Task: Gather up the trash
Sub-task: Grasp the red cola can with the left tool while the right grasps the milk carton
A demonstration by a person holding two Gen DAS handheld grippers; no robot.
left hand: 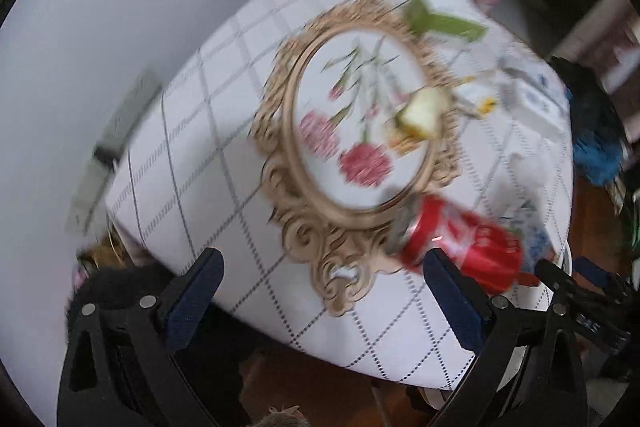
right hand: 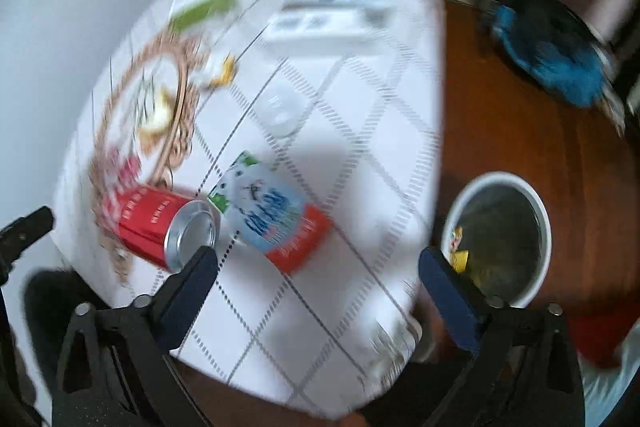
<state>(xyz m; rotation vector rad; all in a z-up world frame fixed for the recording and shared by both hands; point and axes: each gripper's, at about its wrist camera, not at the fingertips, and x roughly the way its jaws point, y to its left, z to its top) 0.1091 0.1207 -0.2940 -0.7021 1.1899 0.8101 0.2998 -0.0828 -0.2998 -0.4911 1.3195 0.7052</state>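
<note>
Left gripper (left hand: 324, 291): jaws spread wide, holding nothing. Right gripper (right hand: 320, 287): jaws spread wide, holding nothing.

Red can (right hand: 160, 227): on its side on the checked tablecloth (right hand: 360, 131), just beyond the right gripper's left finger (right hand: 188, 291); in the left wrist view it lies just beyond the right finger (left hand: 452, 295).

Snack packet (right hand: 276, 215): flat, just right of the can.

White bin (right hand: 540, 211): on the floor, beyond the right gripper's right finger.

Apple core (left hand: 424, 111): farther off, on the ornate gold-framed mat (left hand: 360, 227).
</note>
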